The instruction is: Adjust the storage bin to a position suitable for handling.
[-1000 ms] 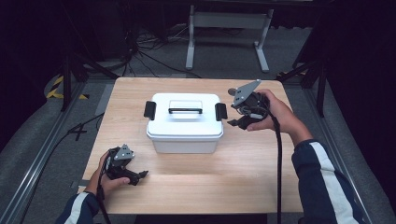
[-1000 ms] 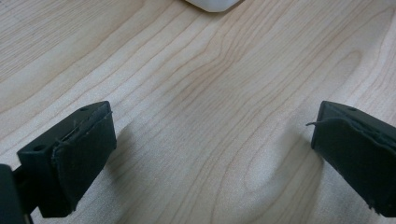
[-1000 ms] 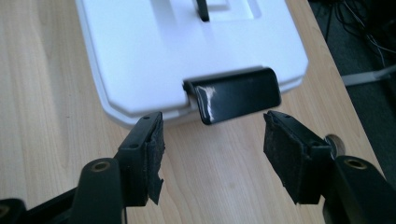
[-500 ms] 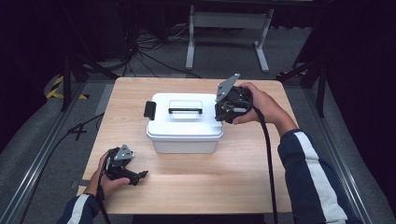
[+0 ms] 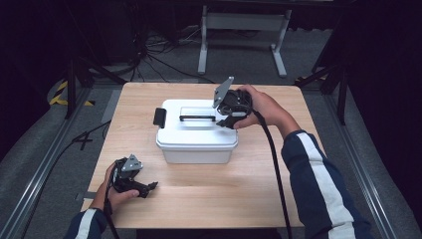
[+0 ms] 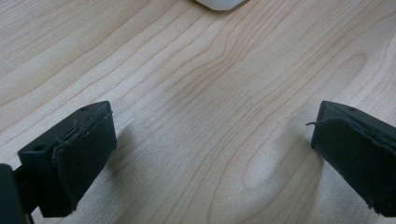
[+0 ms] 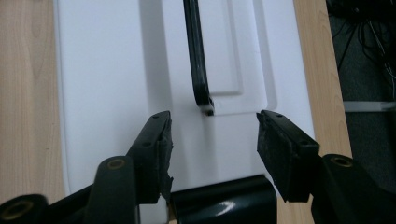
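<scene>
Inspecting, we found the right gripper [image 5: 226,121] released over the white box [image 5: 196,142] lid's right end; left gripper [image 5: 149,188] released, resting near-left on the table [image 5: 209,199].

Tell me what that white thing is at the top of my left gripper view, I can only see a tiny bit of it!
Observer: It's a corner of a white box with a lid, standing in the middle of the wooden table.
Operator: Does it have a handle?
Observer: Yes, a black handle sits on top of the lid.
Operator: Where's the other gripper?
Observer: The right gripper hangs open over the right end of the lid, pointing at the end of the handle, with a black clip on the box just below it.
</scene>
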A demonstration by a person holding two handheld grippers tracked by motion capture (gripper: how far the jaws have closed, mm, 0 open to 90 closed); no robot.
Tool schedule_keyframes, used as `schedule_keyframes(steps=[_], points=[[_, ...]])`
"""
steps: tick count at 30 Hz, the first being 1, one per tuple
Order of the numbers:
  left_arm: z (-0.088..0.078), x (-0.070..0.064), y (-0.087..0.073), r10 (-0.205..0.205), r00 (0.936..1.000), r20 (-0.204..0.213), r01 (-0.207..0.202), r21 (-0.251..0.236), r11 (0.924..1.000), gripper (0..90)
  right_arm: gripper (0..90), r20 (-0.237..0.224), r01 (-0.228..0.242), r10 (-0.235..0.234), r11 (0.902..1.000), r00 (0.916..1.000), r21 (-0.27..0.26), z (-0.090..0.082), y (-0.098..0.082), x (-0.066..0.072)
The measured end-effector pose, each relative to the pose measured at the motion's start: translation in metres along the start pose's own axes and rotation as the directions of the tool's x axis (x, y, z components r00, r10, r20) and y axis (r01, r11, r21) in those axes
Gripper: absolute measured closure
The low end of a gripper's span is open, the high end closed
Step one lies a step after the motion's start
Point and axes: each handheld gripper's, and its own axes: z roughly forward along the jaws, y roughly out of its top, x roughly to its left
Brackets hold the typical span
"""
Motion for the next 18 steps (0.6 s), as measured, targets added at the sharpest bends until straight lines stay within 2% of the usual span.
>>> schedule_keyframes(steps=[7,18], points=[[-0.001,-0.003,-0.001,-0.029,0.9996,-0.007,0.029,0.004,0.9996,0.6,51.7,-0.003,0.036,-0.036,0.9993,0.9994,0.011,0.009,0.015,-0.001],[-0.001,-0.004,-0.001,-0.04,0.9991,-0.016,0.04,0.005,0.9992,0.7,62.1,-0.01,0.077,-0.077,0.9965,0.997,0.032,0.02,0.036,0.001]])
